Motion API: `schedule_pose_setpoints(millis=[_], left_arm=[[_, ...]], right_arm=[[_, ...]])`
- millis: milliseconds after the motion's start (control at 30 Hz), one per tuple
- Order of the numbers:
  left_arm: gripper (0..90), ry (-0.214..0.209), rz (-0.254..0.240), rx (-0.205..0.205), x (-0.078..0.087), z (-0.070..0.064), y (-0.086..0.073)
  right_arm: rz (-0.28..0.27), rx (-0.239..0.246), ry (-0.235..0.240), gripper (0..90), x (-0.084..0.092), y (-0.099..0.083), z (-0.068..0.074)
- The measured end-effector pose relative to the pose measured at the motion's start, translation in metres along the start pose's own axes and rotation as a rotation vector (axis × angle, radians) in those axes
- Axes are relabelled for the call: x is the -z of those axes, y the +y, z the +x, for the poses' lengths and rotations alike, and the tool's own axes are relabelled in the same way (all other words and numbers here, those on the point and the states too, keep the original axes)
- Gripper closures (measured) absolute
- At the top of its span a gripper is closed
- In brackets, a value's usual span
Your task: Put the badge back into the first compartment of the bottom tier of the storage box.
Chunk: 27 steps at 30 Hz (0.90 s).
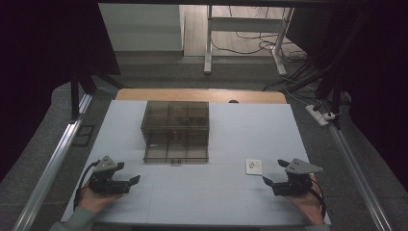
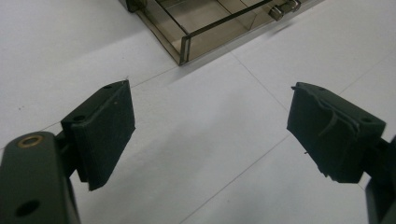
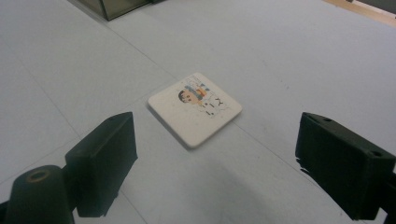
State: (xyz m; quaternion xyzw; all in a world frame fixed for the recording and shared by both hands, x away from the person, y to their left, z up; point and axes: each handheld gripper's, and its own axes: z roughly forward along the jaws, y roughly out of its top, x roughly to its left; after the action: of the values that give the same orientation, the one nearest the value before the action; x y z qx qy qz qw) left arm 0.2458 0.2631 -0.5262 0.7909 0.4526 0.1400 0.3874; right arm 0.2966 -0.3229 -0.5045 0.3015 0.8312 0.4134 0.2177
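With both hands resting at the near edge of the white table (image 1: 202, 192), left gripper (image 1: 126, 174) and right gripper (image 1: 274, 172) have jaws spread wide, holding nothing. Small square printed tile (image 3: 195, 108) lies flat just ahead of the right gripper. Smoky clear compartment box (image 1: 176, 131), lid closed, sits mid-table, beyond the left gripper.

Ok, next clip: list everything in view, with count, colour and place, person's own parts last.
box: 1, smoky clear, compartmented, table centre, latch toward the person
tile: 1, white with a cartoon print, flat on the table ahead of the right gripper
table: 1, white top
desk frame: 1, white, on the floor beyond the table, cables beside it
power strip: 1, white, floor at right
left gripper: 1, black, near left, open
right gripper: 1, black, near right, open
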Motion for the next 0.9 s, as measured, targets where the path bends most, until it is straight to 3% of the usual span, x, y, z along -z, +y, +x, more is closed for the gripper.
schedule_pose_setpoints(millis=[333,900], left_arm=[[15.4,0.013,-0.001,-0.001,0.0003,-0.0017,-0.0004],[16.2,0.016,0.002,-0.007,0.0,-0.0018,-0.0009]], right_arm=[[-0.005,-0.022,0.011,14.3,0.001,-0.0005,-0.0011],[0.014,-0.015,0.002,14.6,-0.0002,-0.0006,-0.0006]])
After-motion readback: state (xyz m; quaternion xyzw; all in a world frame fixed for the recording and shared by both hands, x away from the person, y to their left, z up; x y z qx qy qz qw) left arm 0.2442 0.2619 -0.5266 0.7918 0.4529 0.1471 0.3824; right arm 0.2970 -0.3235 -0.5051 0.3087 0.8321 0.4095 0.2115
